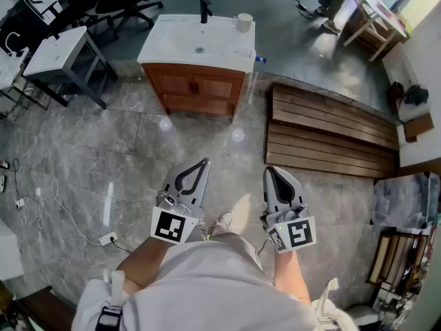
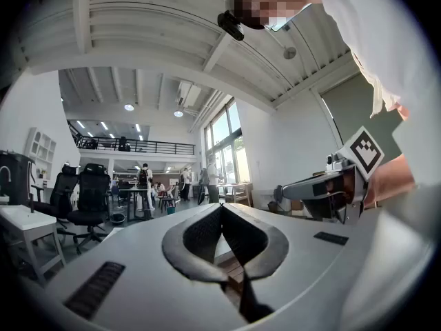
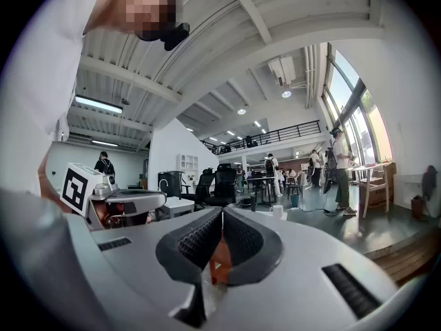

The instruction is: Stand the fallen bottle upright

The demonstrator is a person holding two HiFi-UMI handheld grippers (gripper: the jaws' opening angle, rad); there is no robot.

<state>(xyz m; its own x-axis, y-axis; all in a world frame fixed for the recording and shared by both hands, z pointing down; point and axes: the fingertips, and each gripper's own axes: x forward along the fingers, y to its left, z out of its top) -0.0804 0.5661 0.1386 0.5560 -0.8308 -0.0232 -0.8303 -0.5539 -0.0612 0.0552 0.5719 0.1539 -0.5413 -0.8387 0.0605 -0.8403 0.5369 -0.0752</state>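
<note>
Gloss and matt
Ahead of the jaws, the stone floor point(image 1: 138, 150) shines glossy — the wooden cabinet point(image 1: 200, 88) looks smooth; the right gripper point(image 3: 221, 212) wears ribbed matt-black pads point(image 3: 200, 240).

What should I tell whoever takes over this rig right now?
Left tongs: shut, empty, level.
Right tongs: shut, empty, level.
Bottle: not clearly seen. A small blue thing at the right edge of the sink cabinet may be it, but it is too small to tell. A mug and a tap stand on top.
Done: nothing. The person stands apart from the cabinet.
Left: walk up, find the bottle, grip it, stand it upright.
</note>
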